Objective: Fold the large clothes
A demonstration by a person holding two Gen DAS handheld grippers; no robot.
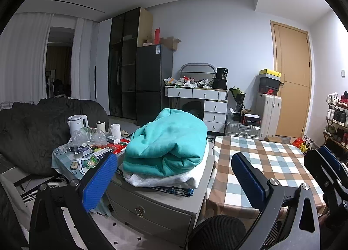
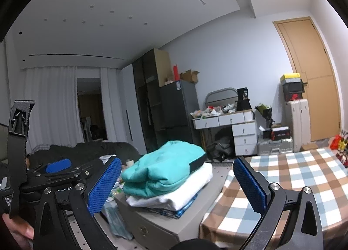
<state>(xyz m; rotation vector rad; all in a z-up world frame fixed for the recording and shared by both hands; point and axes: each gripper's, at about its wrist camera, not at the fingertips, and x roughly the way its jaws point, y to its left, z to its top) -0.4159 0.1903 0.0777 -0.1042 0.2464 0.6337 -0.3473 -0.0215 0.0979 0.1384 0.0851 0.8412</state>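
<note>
A checked table [image 1: 261,163] stood just beside a grey cabinet [image 1: 152,208], which bore a stack: a folded teal garment [image 1: 167,145] on a white one [image 1: 174,179] (a plaid piece lay beneath). The left gripper [image 1: 171,182] and right gripper [image 2: 177,184] hung released, grasping nothing.

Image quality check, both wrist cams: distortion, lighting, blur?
Left wrist: strong fisheye, door frame bowed, black vignette corners; flat dim indoor light; teal garment sharp. Right wrist: same barrel warp, horizon tilted; teal garment sharp, thumb at bottom-left edge soft.
</note>
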